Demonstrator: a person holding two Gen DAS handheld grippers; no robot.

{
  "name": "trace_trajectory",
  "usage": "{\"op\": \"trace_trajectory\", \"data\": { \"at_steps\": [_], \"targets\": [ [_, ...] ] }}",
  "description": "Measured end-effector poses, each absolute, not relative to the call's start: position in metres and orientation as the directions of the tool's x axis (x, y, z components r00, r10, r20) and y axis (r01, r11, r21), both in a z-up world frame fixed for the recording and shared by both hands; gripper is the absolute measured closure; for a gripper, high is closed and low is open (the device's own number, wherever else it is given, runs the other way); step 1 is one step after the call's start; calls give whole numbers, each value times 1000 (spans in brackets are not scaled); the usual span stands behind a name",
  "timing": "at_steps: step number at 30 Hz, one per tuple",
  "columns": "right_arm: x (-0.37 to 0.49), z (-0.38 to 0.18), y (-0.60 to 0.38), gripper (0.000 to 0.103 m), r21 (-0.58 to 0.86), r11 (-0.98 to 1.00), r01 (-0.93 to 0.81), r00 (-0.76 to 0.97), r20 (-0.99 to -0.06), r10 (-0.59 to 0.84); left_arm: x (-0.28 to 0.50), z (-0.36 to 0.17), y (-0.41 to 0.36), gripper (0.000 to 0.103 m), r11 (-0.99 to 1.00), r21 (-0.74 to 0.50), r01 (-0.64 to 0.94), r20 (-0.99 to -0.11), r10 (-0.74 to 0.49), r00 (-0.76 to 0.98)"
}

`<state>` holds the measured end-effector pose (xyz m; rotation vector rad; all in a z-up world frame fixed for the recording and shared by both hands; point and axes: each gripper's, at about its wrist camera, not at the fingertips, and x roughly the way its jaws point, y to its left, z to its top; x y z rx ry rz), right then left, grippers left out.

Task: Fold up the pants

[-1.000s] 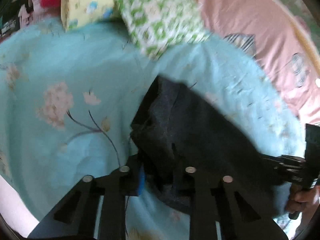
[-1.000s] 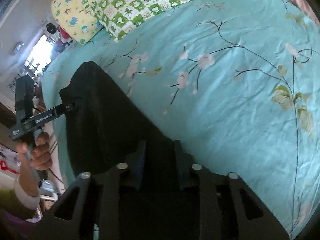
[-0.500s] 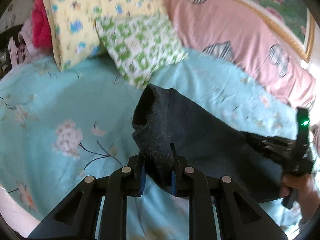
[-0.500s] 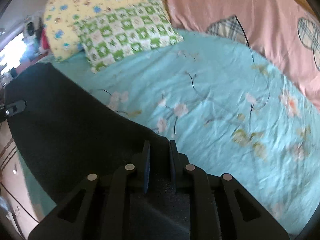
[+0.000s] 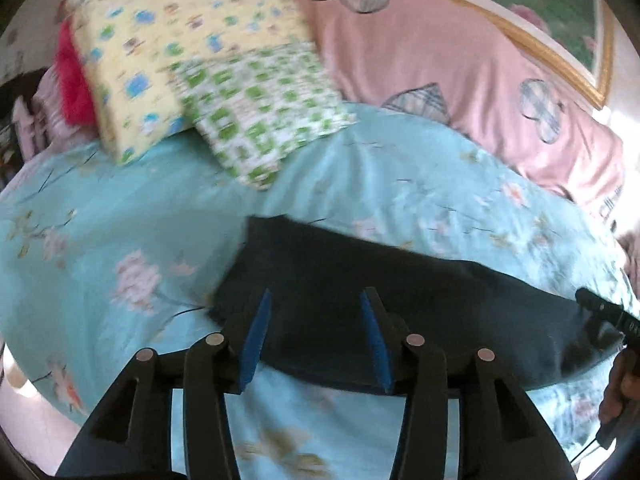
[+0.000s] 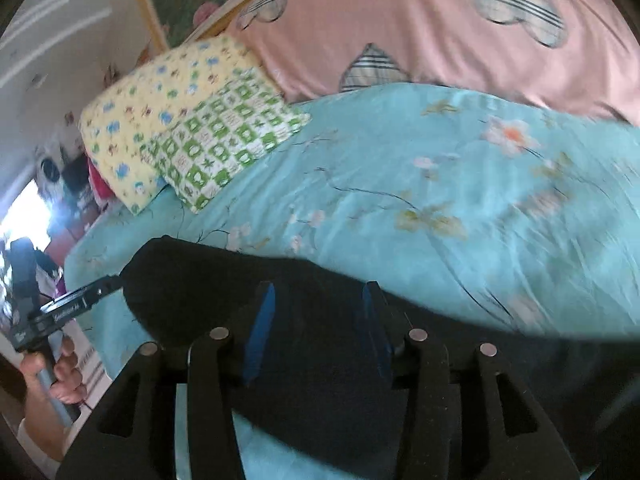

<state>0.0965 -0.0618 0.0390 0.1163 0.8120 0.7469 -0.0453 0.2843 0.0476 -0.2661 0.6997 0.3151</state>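
The dark pants point(image 5: 400, 300) lie flat in a long band across the turquoise flowered bedspread point(image 5: 120, 220). My left gripper point(image 5: 317, 292) hovers over their left end. Its jaws are opening, and the blue pads point(image 5: 256, 336) stand apart and clear of the cloth. My right gripper point(image 6: 320, 286) hovers over the other end of the pants point(image 6: 200, 280). Its jaws are opening too, with nothing pinched between them. Each wrist view shows the other gripper at its edge: the right gripper point(image 5: 584, 296) and the left gripper point(image 6: 114, 280), each held by a hand.
A yellow patterned pillow point(image 5: 160, 60) and a green checked pillow point(image 5: 260, 108) lie at the head of the bed. Behind them are a pink quilt point(image 5: 440, 60) and a gold-framed picture point(image 5: 560, 8). A red item point(image 5: 72, 80) sits at the far left.
Both grippers were shut on the lifted pants. Both have since let go and pulled back upward, and the pants have dropped flat on the bed.
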Motion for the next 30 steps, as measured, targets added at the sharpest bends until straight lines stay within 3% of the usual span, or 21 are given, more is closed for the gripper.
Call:
{"op": "trace_trajectory", "data": {
  "at_steps": [3, 17, 30],
  "targets": [
    [83, 31, -99, 56, 396, 770, -501, 465, -627, 625, -31, 53, 254, 47, 947, -123, -298, -662, 145, 735],
    [35, 7, -240, 55, 489, 848, -206, 572, -643, 510, 29, 43, 108, 44, 988, -153, 1, -705, -109, 701],
    [28, 7, -307, 46, 552, 833, -36, 658, -614, 435, 69, 54, 18, 37, 961, -151, 232, -716, -268, 645]
  ]
}}
